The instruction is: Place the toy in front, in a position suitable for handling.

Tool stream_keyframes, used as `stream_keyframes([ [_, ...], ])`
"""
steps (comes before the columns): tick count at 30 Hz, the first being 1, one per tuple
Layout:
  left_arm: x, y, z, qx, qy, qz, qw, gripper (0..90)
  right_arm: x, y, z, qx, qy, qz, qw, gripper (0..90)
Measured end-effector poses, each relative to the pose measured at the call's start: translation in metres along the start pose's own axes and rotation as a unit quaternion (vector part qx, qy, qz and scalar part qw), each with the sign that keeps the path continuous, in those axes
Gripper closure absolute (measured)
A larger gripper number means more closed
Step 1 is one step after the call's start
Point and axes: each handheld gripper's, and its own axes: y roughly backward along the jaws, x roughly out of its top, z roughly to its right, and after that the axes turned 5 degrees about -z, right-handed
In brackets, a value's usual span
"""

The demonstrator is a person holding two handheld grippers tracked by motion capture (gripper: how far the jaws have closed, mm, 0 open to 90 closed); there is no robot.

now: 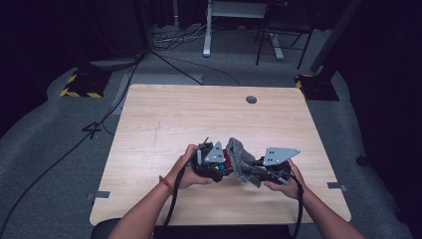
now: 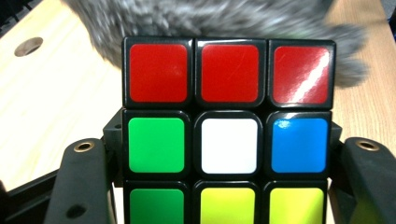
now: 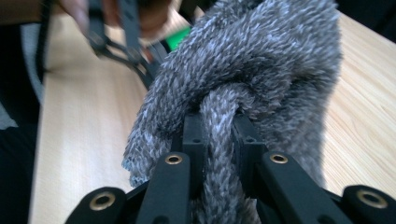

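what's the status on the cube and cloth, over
Left gripper shut on puzzle cube. Right gripper shut on grey cloth, pressed against cube. Table otherwise bare.

Light wooden table top (image 1: 164, 119): bare board on every side of the 2 grippers, widest beyond them toward the far edge and to their left.

Round dark cable hole (image 1: 251, 99): flush with the board near the far edge, well beyond the grippers.

Grey fuzzy knitted cloth (image 1: 241, 158): bunched between left gripper (image 1: 213, 163) and right gripper (image 1: 266, 172), closing the gap between them.

Black-framed colour-tiled puzzle cube (image 2: 229, 130): fills the left gripper's jaws, touching the cloth.
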Motion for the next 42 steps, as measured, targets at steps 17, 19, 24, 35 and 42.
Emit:
stream_keyframes([
  [17, 0.004, -0.021, 0.018, -0.039, -0.033, -0.027, 0.9983, 33.6, 0.011, -0.002, -0.002, -0.018, 0.009, 0.010, 0.9997, 79.1],
  [19, 0.006, -0.016, 0.019, -0.038, -0.034, -0.017, 0.9986, 33.6, 0.006, -0.003, 0.006, -0.027, -0.008, 0.003, 0.9996, 79.1],
  [24, 0.006, -0.003, 0.015, -0.027, -0.027, 0.004, 0.9993, 33.6, -0.006, -0.003, 0.015, -0.029, -0.025, -0.011, 0.9992, 79.1],
  [35, 0.005, 0.013, 0.008, -0.025, -0.012, 0.044, 0.9986, 33.5, -0.008, -0.003, 0.011, -0.009, -0.018, -0.004, 0.9998, 79.0],
  [42, 0.004, 0.010, 0.008, -0.022, -0.016, 0.035, 0.9990, 33.2, -0.008, 0.003, 0.013, 0.003, -0.032, 0.028, 0.9991, 79.0],
])
